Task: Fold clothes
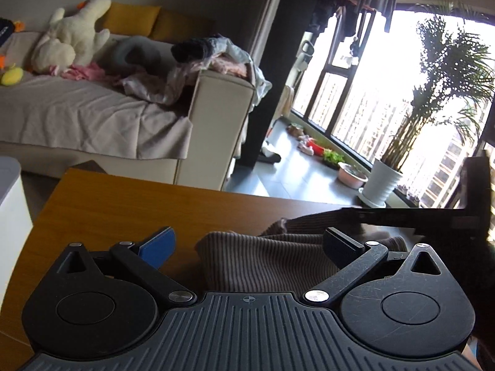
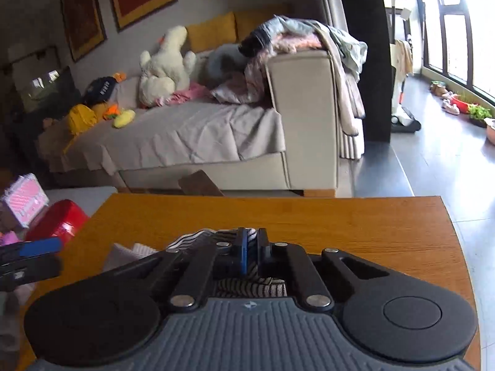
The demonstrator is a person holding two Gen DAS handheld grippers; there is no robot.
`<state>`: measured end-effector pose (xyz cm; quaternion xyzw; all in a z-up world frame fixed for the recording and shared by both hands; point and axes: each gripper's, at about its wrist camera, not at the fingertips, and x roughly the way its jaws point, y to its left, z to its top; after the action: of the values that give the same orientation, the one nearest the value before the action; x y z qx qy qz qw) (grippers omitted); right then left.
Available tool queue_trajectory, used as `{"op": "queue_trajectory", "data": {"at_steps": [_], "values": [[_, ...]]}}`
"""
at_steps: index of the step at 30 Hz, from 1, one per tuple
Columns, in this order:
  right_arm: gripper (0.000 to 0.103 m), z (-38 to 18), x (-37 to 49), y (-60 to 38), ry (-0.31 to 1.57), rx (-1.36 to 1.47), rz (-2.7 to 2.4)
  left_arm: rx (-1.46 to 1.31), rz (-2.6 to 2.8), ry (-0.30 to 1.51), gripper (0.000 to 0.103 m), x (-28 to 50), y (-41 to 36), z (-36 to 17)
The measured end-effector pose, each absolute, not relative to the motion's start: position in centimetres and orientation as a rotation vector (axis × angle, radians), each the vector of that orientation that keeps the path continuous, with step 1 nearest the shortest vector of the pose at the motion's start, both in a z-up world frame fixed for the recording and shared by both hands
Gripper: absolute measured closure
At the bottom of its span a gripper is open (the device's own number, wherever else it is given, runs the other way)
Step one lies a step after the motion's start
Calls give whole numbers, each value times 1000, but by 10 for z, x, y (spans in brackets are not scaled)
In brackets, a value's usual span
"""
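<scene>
A brown-and-cream striped garment [image 1: 263, 266] lies crumpled on the wooden table [image 1: 123, 204]. My left gripper [image 1: 247, 238] is open wide just above the near part of the cloth, with its blue-padded finger [image 1: 157, 244] over bare wood to the left and nothing between the pads. The right gripper [image 1: 402, 216] shows as a dark bar at the garment's far right. In the right wrist view my right gripper [image 2: 251, 247] is shut, pinching a fold of the striped garment [image 2: 198, 239] over the table [image 2: 340, 222]. The left gripper's fingers [image 2: 31, 253] are at the left edge.
Beyond the table is a beige sofa [image 2: 306, 117] with plush toys [image 1: 74, 37] and a heap of clothes [image 2: 297, 37] on its armrest. A white box [image 1: 9, 204] stands left of the table, with a red object [image 2: 58, 219] nearby. A potted palm [image 1: 383, 182] is by the window.
</scene>
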<state>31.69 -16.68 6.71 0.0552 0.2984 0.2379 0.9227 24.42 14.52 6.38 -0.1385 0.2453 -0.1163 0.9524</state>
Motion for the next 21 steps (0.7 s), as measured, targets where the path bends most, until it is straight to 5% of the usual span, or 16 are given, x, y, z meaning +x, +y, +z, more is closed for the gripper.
{"op": "queue_trajectory", "data": {"at_steps": [12,13,15,16,19,21], "values": [[98,26,165,-192,805,85,566,-202,-392,499,0,225,93,80],[97,27,161,-192,805,57,572,-170,-397,522,2,223,88,75],[96,42,150,-196,754,55,619,-111,-403,582,36,219,84,64],[95,50,148,-200,719,60,615,-89,-404,611,41,215,84,58],[77,72,147,-210,607,71,564,-32,-411,663,43,201,88,42],[74,78,150,-215,565,68,517,6,-419,660,42,189,88,39]]}}
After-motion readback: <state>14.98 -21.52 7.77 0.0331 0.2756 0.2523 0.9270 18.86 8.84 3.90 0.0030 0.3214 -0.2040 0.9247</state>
